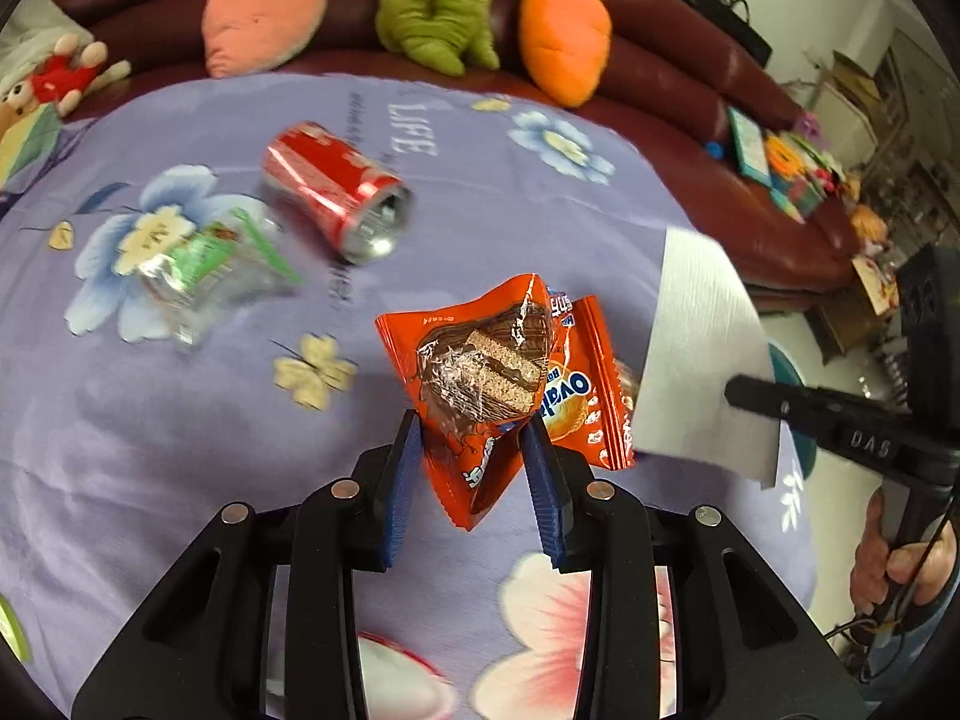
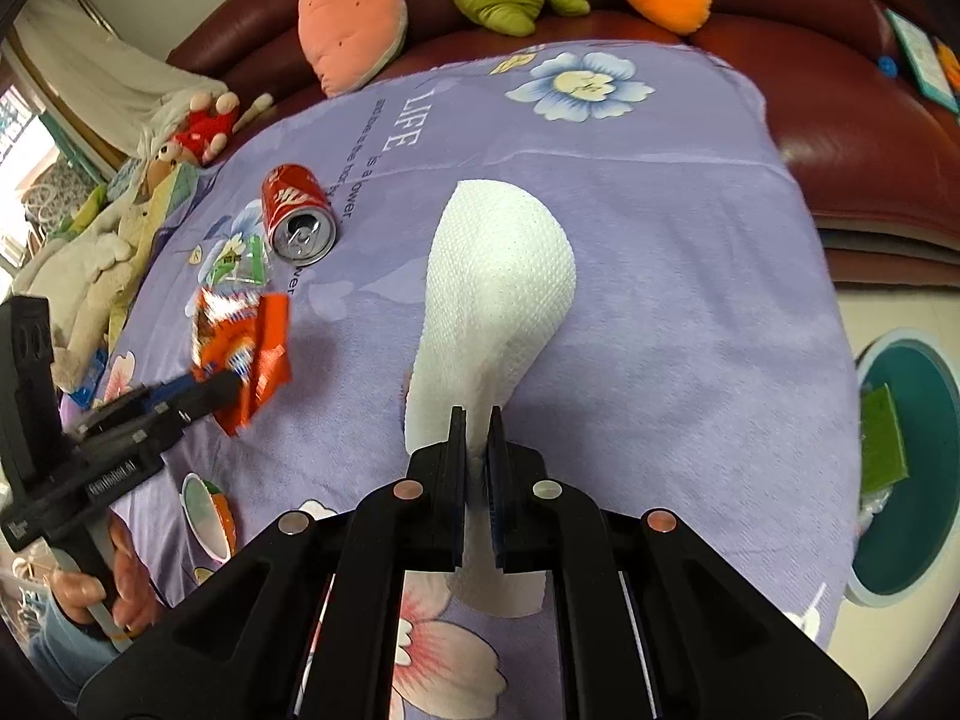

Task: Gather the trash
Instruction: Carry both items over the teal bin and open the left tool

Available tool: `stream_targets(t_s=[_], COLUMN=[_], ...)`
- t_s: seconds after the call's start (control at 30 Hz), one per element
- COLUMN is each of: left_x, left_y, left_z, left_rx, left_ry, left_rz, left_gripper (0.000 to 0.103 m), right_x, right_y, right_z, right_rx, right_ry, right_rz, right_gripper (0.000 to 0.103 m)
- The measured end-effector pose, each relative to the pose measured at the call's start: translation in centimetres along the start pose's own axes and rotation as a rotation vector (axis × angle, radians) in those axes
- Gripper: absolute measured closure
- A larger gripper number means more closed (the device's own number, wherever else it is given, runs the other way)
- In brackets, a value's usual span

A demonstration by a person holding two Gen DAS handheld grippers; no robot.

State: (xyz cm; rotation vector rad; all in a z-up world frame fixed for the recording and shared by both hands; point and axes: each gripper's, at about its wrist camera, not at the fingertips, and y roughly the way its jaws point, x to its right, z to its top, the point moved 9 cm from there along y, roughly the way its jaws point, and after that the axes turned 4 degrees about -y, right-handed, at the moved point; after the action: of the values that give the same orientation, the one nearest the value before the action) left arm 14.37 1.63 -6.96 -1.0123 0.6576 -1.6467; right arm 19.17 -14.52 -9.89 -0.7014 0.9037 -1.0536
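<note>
The left hand-held gripper pinches only the lower tip of the orange snack wrappers, so one could slip free over the worktop. The right hand-held gripper, clamped on a paper towel, hangs near the worktop's right edge; the bin sits just beyond, path unobstructed.

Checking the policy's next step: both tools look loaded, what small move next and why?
Probably carry the right tool toward the teal bin at the table's right edge and drop the paper towel there. It is shut on the towel, the left tool is shut on the orange snack wrapper, and the red can still lies on the purple cloth.
</note>
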Motion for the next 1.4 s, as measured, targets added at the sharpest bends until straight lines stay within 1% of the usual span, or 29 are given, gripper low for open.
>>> stream_targets(t_s=[0.2,0.3,0.37,0.47,0.57,0.73,0.83,0.93,1.03,1.13,1.23,1.4], left_x=[3.2,4.1,5.5,7.9,11.2,18.1,23.1,27.5,30.7,33.4,35.3,37.6], left_y=[0.6,0.3,-0.1,-0.2,0.5,3.4,5.3,7.3,9.4,11.4,13.2,16.1], left_z=[-1.4,-1.0,-0.4,0.0,0.4,0.1,-0.7,-1.5,-2.1,-3.3,-4.8,-7.3], left_rx=[-0.025,-0.021,-0.011,-0.007,-0.011,-0.058,-0.091,-0.123,-0.157,-0.197,-0.239,-0.302], left_ry=[0.025,0.019,0.04,0.066,0.101,0.176,0.249,0.331,0.386,0.419,0.442,0.482], left_rz=[-0.027,-0.039,-0.041,-0.06,-0.084,-0.131,-0.161,-0.168,-0.172,-0.185,-0.197,-0.202], left_gripper=[0.068,0.068,0.068,0.068,0.068,0.067,0.067,0.067,0.067,0.066,0.065,0.065], right_x=[2.0,3.2,4.3,6.7,9.9,17.0,21.3,25.1,28.4,30.6,32.2,33.5], right_y=[-2.5,-3.8,-4.8,-6.4,-8.4,-12.5,-14.5,-16.1,-17.0,-17.1,-17.0,-16.8], right_z=[-0.5,-0.8,-0.9,-1.3,-1.9,-3.7,-5.4,-7.5,-9.3,-10.6,-11.4,-11.8], right_rx=[0.045,0.072,0.093,0.131,0.174,0.249,0.28,0.3,0.311,0.312,0.31,0.309], right_ry=[0.037,0.06,0.083,0.134,0.196,0.317,0.389,0.46,0.519,0.556,0.581,0.596], right_rz=[-0.006,-0.007,-0.006,-0.01,-0.029,-0.094,-0.141,-0.179,-0.205,-0.213,-0.22,-0.228], right_gripper=[0.097,0.097,0.097,0.097,0.097,0.097,0.097,0.097,0.096,0.096,0.095,0.095])
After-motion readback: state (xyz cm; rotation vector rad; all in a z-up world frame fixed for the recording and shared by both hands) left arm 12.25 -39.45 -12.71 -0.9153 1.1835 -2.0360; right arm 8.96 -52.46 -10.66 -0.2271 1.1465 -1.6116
